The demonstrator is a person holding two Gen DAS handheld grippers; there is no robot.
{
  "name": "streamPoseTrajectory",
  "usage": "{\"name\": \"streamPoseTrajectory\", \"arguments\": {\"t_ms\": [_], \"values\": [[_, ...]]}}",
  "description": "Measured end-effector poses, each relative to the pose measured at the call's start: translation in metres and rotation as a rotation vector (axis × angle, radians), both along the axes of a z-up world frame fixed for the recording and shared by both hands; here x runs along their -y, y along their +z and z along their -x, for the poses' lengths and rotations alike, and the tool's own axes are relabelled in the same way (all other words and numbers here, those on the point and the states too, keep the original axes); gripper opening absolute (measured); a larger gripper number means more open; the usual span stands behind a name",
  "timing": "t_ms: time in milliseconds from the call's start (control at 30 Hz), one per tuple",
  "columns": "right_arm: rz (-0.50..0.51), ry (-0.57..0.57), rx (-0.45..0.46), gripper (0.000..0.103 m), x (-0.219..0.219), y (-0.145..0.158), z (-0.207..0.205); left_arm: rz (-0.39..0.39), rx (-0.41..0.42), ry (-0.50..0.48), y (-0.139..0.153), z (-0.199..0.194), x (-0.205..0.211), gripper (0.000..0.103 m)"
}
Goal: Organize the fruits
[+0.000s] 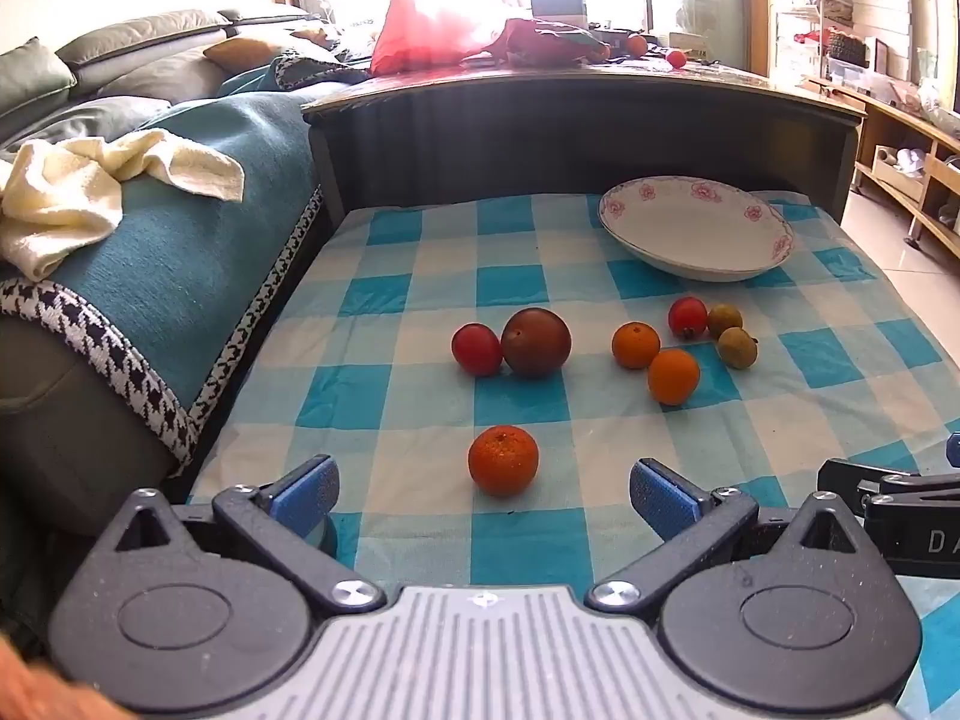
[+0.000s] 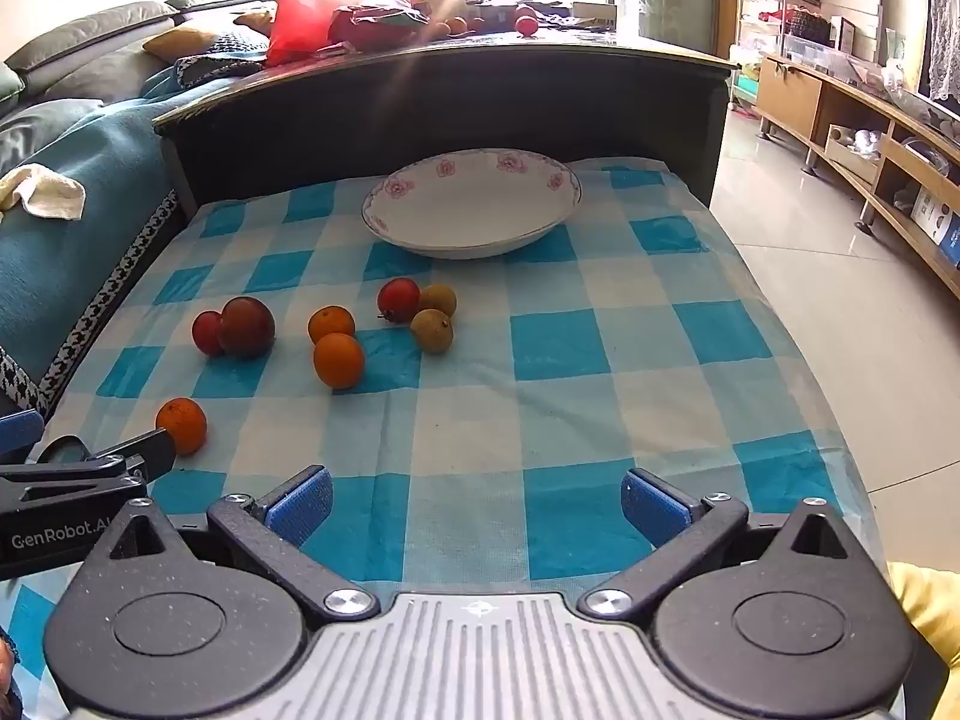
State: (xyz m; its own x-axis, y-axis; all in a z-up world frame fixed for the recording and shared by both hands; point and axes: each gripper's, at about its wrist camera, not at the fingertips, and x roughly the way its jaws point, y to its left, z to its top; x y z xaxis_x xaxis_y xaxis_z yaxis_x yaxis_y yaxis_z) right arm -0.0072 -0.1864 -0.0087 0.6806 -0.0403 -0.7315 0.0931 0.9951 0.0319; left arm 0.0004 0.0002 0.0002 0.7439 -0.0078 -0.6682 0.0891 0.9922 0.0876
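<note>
A blue sofa (image 1: 180,228) with a yellow towel (image 1: 90,192) sits by the left edge of the worktop (image 2: 600,408). On the checked cloth, left to right, lie a mandarin (image 1: 503,459) near the front edge, a red tomato (image 1: 476,349) touching a dark plum (image 1: 536,341), two oranges (image 1: 654,363), another tomato (image 1: 687,316) and two brown longans (image 1: 732,337). The flowered bowl (image 2: 474,204) stands empty near the back edge. Both tongs, left (image 1: 485,498) and right (image 2: 477,507), point down, jaws wide apart, holding nothing. The left one reads "GenRobot.AI".

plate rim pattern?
Pink flowers on a thin dark line around the white plate; clearest in the right wrist view.
</note>
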Motion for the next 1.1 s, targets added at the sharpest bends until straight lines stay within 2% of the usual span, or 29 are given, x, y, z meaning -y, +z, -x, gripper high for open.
{"name": "streamPoseTrajectory", "arguments": {"t_ms": [267, 367, 867, 1100], "values": [[-0.020, 0.009, 0.006, 0.096, -0.001, -0.004, -0.001, 0.002, -0.016, -0.006, -0.009, -0.004, -0.002, 0.103], [-0.008, 0.009, -0.017, 0.096, -0.005, -0.004, -0.009, -0.001, -0.013, -0.002, -0.010, -0.002, 0.002, 0.103], [-0.015, 0.019, -0.022, 0.096, -0.001, -0.009, -0.004, -0.008, -0.024, -0.010, -0.008, 0.002, 0.002, 0.103], [-0.051, 0.032, -0.046, 0.093, -0.003, -0.008, -0.009, -0.024, -0.037, -0.007, -0.008, 0.004, -0.002, 0.103]]}}
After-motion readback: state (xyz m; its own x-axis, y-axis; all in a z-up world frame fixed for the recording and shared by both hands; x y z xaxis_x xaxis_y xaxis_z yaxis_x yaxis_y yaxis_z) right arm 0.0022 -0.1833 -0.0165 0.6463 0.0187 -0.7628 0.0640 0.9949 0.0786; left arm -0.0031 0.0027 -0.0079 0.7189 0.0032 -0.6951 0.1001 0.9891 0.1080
